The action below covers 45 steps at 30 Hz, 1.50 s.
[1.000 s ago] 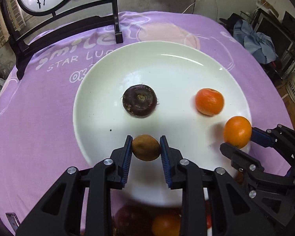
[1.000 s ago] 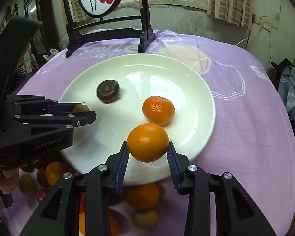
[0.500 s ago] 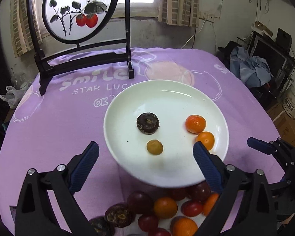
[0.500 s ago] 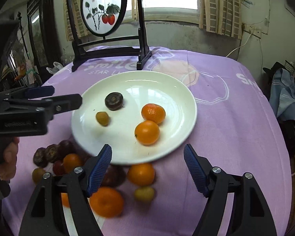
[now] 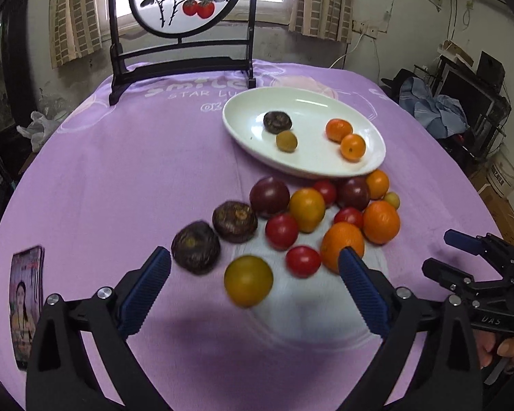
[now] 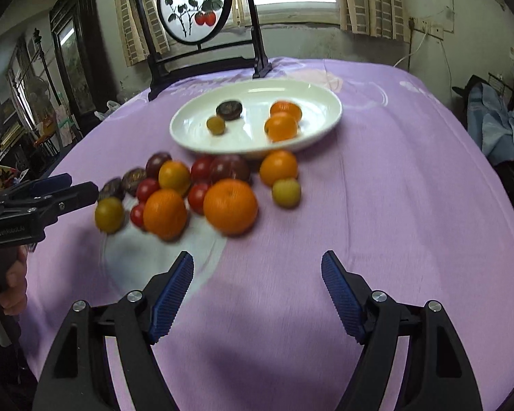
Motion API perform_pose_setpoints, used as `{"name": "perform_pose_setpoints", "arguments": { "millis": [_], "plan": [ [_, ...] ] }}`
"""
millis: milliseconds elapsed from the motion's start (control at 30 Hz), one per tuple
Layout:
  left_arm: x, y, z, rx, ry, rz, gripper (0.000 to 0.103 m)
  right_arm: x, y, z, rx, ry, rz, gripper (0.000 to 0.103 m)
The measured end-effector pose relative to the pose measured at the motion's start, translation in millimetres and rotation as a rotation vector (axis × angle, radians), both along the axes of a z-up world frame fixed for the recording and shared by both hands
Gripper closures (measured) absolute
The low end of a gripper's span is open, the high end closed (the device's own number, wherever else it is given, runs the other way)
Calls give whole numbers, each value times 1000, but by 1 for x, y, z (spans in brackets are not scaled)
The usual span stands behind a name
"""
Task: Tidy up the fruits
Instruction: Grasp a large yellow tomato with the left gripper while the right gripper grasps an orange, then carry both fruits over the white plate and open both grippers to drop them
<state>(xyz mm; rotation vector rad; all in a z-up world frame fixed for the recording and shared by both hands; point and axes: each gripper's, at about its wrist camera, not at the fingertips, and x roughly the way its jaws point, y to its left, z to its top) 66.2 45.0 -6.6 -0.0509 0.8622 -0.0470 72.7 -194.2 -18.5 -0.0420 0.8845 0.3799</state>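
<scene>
The fruits are split between two places: four lie on the white plate [image 5: 243, 133], and a loose heap [image 5: 311, 219] sits on the purple cloth [image 5: 120, 178] of the desk just in front of it. On the plate are a dark brown round fruit [image 5: 277, 122], a small yellow-brown one [image 5: 286, 141] just beside it, and two oranges [image 5: 346, 138] close together near the right rim. By my reading the task is early: far more pieces wait off the plate than on it, among them red tomato-like ones, yellow ones, dark purple ones, two rough brown ones and several oranges.

The left gripper [image 5: 253, 286] hangs over the near edge of the heap with its jaws spread wide and nothing between the pads; they have just been opening. The right gripper [image 6: 257, 282] is also spread, empty, over bare cloth short of the heap, having likewise just been opening.

The heap is blurred in both views, so some kinds are hard to name, and pieces at its back are partly hidden by those in front and by the plate's rim. Only part of each hand on the handles shows at the frame edges. The plate's far side is foreshortened but seems bare.
</scene>
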Motion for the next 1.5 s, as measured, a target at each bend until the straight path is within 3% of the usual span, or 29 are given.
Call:
{"name": "perform_pose_setpoints", "arguments": {
  "millis": [267,333,467,567,633,733,967,1167,1200,1267,1500],
  "plan": [
    [-10,3,-33,7,77,6,9,-18,1,-9,18,37,19,25],
    [-4,2,-38,1,94,-3,19,-19,2,-7,22,27,24,25],
    [11,-2,-52,6,144,-3,23,-17,4,-8,14,23,33,25],
    [18,-9,-55,61,138,-7,35,-13,6,-11,12,37,39,25],
    [21,-9,-53,75,128,-9,66,-10,8,-10,1,38,43,25],
    [22,-1,-51,31,133,-5,66,-3,17,-8,-31,34,69,25],
    [19,4,-50,8,123,-14,66,37,50,-16,-150,56,115,25],
    [16,14,-45,-14,119,-11,66,59,60,-18,-153,53,124,26],
    [16,16,-45,-18,120,-8,66,61,61,-20,-155,55,122,30],
    [16,19,-43,-31,122,-3,66,64,62,-20,-144,62,123,55],
    [7,19,-35,-40,120,-6,66,47,40,-12,-78,59,71,57]
  ]
}}
